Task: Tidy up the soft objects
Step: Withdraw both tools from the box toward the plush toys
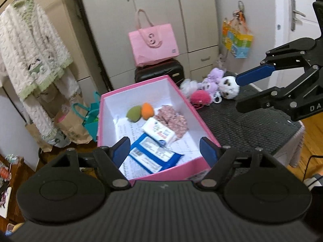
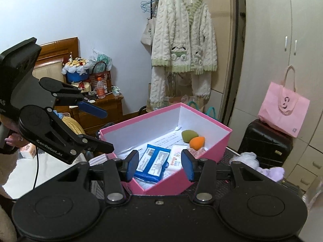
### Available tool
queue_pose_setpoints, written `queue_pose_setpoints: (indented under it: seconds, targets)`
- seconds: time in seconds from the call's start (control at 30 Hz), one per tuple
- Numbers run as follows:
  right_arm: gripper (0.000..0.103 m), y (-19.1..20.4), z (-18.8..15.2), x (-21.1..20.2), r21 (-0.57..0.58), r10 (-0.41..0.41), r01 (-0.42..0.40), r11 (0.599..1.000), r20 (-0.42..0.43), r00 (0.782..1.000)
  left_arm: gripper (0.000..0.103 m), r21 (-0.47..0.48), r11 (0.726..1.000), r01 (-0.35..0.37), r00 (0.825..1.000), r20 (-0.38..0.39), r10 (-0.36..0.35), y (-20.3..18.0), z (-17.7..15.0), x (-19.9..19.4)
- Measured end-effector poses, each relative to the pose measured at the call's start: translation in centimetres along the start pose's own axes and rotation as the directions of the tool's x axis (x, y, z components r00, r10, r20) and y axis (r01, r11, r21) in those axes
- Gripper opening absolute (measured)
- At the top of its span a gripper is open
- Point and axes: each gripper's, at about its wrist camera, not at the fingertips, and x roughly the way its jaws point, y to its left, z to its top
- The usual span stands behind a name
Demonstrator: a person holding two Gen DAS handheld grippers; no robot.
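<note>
An open pink box [image 1: 203, 129] [image 2: 169, 183] stands on the dark mat [image 1: 242, 129]. Inside lie a green sponge [image 1: 133, 114], an orange sponge [image 1: 147, 110] [image 2: 196, 142], a blue wipes packet [image 1: 155, 155] [image 2: 153, 162], a white tissue pack [image 1: 158, 132] and a pink patterned cloth [image 1: 173, 121]. Beyond the box on the mat sit a pink fuzzy ball [image 1: 200, 97], purple plush toys [image 1: 212, 79] [image 2: 272, 172] and a white plush head [image 1: 228, 84]. My left gripper [image 1: 164, 149] [image 2: 106, 130] hovers open over the box's near end, empty. My right gripper [image 2: 160, 165] [image 1: 240, 92] is open and empty too, beside the white plush.
A black suitcase [image 1: 159, 72] with a pink tote bag [image 1: 154, 42] stands behind the box by the wardrobe. A fluffy white robe [image 2: 181, 46] hangs on a rack. Paper bags [image 1: 72, 125] sit on the floor at left. A wooden bedside table [image 2: 105, 109] holds clutter.
</note>
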Motion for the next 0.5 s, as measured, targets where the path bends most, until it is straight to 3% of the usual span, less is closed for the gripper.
queue_pose_setpoints:
  seconds: [0.17, 0.33, 0.5]
  targets:
    - [0.055, -0.6, -1.5, -1.6, 0.026, -0.014, 0.013, 1.000, 0.038, 0.999, 0.077, 0.015, 0.996, 0.085, 0.996, 0.027, -0.085, -2.3, 1.2, 0.0]
    - [0.057, -2.6, -3.4, -2.7, 0.082, -0.063, 0.056, 0.995, 0.082, 0.995, 0.078, 0.046, 0.994, 0.104, 0.991, 0.080, -0.108, -5.1, 2.6, 1.2]
    - [0.059, -6.1, -5.5, -2.9, 0.126, -0.137, 0.127, 0.984, 0.069, 0.988, 0.078, 0.002, 0.990, 0.141, 0.986, 0.087, -0.140, -6.9, 3.8, 4.5]
